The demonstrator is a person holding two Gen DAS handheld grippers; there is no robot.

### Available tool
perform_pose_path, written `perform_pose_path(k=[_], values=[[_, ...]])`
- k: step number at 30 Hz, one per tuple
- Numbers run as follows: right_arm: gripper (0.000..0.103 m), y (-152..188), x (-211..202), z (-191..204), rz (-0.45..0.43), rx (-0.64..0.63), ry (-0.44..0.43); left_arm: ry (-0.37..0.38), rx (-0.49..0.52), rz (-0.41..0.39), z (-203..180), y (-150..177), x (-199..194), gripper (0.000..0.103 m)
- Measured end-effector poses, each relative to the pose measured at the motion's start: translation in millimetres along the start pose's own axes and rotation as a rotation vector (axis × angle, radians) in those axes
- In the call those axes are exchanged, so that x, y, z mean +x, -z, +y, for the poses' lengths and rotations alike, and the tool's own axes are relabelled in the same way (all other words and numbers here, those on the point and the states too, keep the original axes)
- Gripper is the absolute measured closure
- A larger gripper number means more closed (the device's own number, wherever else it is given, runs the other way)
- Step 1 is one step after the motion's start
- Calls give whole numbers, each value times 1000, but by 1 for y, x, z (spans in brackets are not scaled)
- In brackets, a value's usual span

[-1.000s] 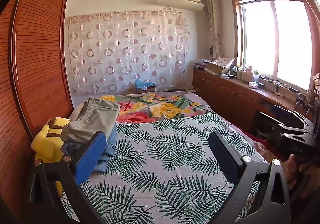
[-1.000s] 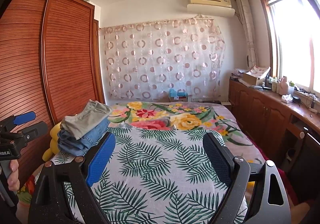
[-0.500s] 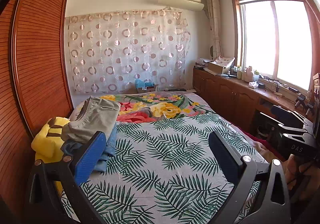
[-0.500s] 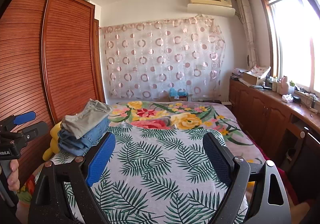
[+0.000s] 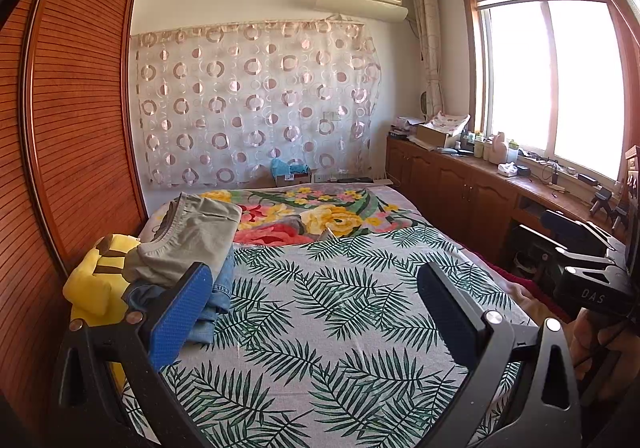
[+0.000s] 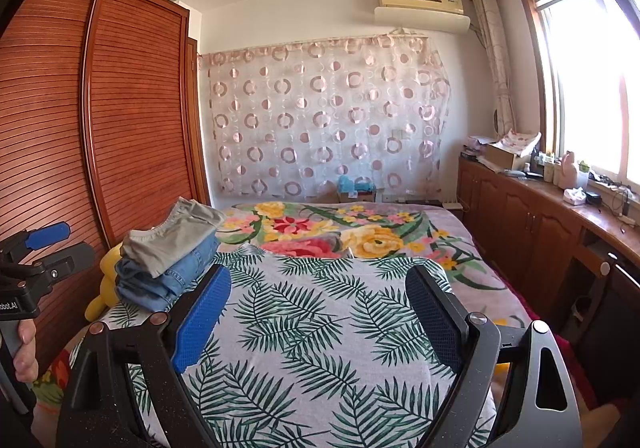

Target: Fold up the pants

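Note:
Folded pants lie stacked at the bed's left edge: a khaki pair (image 5: pixel 188 236) (image 6: pixel 172 236) on top of blue jeans (image 5: pixel 218 288) (image 6: pixel 176 276). My left gripper (image 5: pixel 316 300) is open and empty, held above the leaf-print bedspread (image 5: pixel 340 308), just right of the stack. My right gripper (image 6: pixel 318 304) is open and empty above the same bedspread (image 6: pixel 320 328). Each gripper also shows at the edge of the other's view: the left (image 6: pixel 44 248), the right (image 5: pixel 580 248).
A yellow plush toy (image 5: pixel 96 280) sits behind the stack against the wooden wardrobe (image 5: pixel 72 128). A floral blanket (image 5: pixel 304 216) covers the far bed. A wooden counter (image 5: pixel 500 184) with clutter runs along the window on the right.

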State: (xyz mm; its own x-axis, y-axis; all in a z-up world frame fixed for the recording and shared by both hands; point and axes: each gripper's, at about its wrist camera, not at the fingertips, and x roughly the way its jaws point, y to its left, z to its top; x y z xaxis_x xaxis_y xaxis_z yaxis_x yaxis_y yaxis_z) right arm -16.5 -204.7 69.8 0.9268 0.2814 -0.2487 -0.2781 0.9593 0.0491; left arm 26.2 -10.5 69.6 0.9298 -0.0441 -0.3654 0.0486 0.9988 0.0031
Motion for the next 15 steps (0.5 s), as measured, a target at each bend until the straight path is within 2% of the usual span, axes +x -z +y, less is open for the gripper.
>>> perform_pose_path(k=[15], values=[[13,0,0,1,1,0,-1,0,0,-1,1,1,-1,1]])
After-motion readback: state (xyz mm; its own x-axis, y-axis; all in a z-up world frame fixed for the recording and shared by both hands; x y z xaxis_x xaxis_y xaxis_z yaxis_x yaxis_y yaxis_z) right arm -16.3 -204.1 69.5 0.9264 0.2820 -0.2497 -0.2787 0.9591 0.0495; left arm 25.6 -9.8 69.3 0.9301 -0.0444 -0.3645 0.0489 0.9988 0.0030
